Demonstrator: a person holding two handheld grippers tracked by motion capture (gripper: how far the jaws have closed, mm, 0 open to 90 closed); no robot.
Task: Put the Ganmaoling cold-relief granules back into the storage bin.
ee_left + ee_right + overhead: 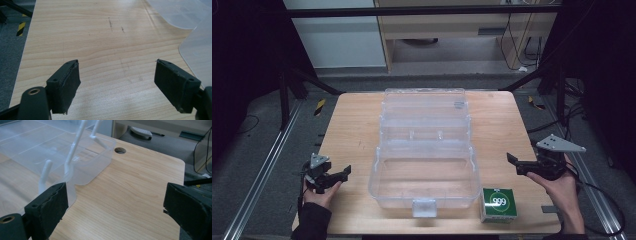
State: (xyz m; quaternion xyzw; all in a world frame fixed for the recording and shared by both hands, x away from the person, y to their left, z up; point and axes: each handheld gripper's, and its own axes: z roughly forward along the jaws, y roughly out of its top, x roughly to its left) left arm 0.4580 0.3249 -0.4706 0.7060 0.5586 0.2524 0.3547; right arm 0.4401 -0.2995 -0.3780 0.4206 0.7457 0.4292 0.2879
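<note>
wooden table on dark framed rig | clear plastic case open at centre, looks empty | green box just beside its front right corner, untouched | left gripper, right gripper: jaws apart, holding nothing | packing probably not yet begun

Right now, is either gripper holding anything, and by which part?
Nothing is held. The left gripper and the right gripper both stand open over bare table, beside the clear plastic box.
</note>
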